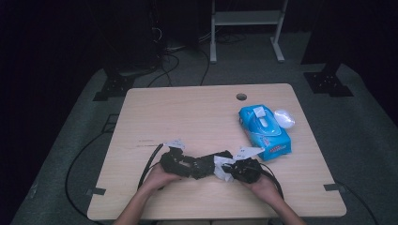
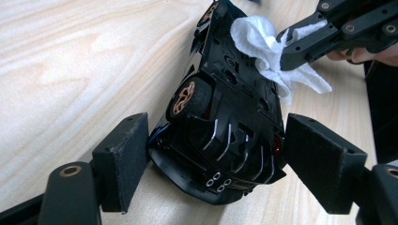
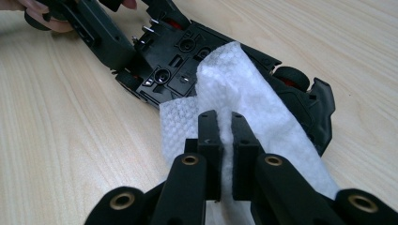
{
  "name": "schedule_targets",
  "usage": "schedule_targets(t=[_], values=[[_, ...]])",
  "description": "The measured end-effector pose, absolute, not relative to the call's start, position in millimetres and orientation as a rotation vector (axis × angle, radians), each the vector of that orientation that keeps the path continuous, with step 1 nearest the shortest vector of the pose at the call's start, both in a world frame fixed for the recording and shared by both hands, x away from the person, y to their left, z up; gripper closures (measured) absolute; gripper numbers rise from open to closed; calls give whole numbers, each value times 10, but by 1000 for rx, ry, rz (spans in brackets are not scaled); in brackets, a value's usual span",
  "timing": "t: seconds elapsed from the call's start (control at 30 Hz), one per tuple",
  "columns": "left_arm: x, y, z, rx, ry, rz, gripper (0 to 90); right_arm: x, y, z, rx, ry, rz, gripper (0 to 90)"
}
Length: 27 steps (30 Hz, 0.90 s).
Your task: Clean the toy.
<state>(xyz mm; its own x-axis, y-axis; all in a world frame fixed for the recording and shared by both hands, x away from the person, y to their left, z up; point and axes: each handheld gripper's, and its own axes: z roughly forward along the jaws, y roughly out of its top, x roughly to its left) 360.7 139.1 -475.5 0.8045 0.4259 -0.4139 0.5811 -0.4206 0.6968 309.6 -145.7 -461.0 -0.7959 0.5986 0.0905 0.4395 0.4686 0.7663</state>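
Toy car (image 2: 220,122) lies tilted, held between left hand-held gripper (image 2: 213,161) pads; right hand-held gripper (image 3: 225,140) pinches white wipe (image 3: 244,89) against its underside.

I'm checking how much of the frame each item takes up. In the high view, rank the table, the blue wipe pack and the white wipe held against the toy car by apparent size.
1. table
2. blue wipe pack
3. white wipe, partly hidden by the right gripper

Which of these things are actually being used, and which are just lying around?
In use:
- black toy car, held by the left tool
- white wipe, pinched in the right tool

Lying about:
- blue wipe packet
- small white thing beside it
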Motion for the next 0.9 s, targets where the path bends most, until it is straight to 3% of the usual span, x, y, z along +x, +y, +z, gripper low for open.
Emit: schedule_targets(t=[0.17, 0.6, 0.9], values=[[3605, 1384, -4761, 2076, 749, -243, 283, 3071, -1465, -4604, 905, 2521, 1218, 853], [3596, 1335, -4783, 2059, 778, -271, 283, 3011, -1493, -4624, 896, 2491, 1223, 858], [3391, 1234, -4657, 2139, 628, -15, 287, 2948, -1497, -4639, 905, 2482, 1214, 858]])
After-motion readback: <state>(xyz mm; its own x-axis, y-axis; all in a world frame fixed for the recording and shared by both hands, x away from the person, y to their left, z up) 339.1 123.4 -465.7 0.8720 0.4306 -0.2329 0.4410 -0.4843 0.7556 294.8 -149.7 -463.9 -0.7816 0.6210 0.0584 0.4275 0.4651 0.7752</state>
